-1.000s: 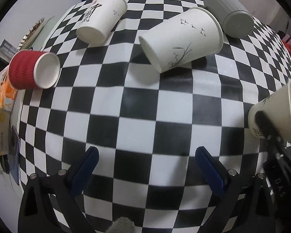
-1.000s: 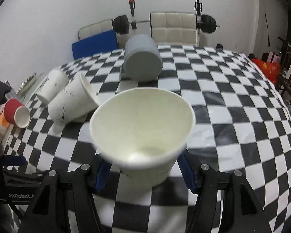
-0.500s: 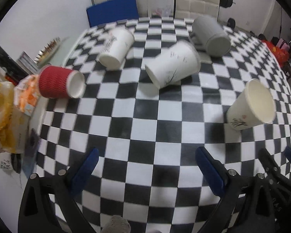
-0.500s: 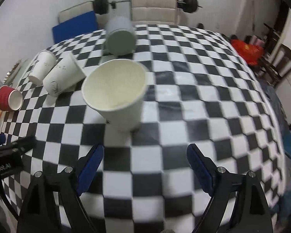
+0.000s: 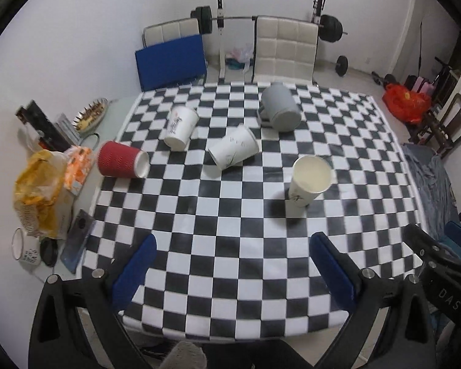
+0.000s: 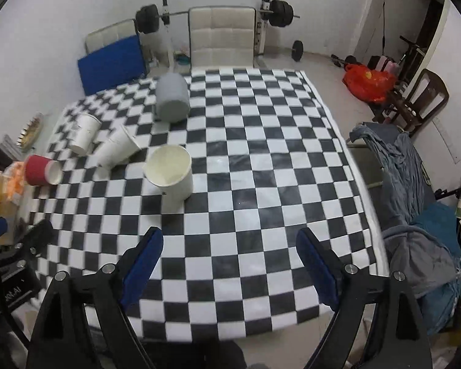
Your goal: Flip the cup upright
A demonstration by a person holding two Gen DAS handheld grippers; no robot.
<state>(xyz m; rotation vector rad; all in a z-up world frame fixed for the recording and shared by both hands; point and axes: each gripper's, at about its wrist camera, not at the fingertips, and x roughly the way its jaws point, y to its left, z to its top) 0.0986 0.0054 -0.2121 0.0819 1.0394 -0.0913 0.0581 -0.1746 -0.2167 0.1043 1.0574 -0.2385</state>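
Both tongs, left (image 5: 230,264) and right (image 6: 230,256), wide apart w/ nothing held; upright cup (image 5: 309,181) looks light, prob tips if bumped.

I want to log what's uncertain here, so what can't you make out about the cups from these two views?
- Printed marks on the upright paper cup: too small to read in the left wrist view, turned away in the right wrist view.
- Inside of the grey cup: on its side, only its base faces both cameras.
- Small mug at the table's left: partly behind clutter; cut from the right wrist view.
- The left tool and right tool: both open, holding nothing.
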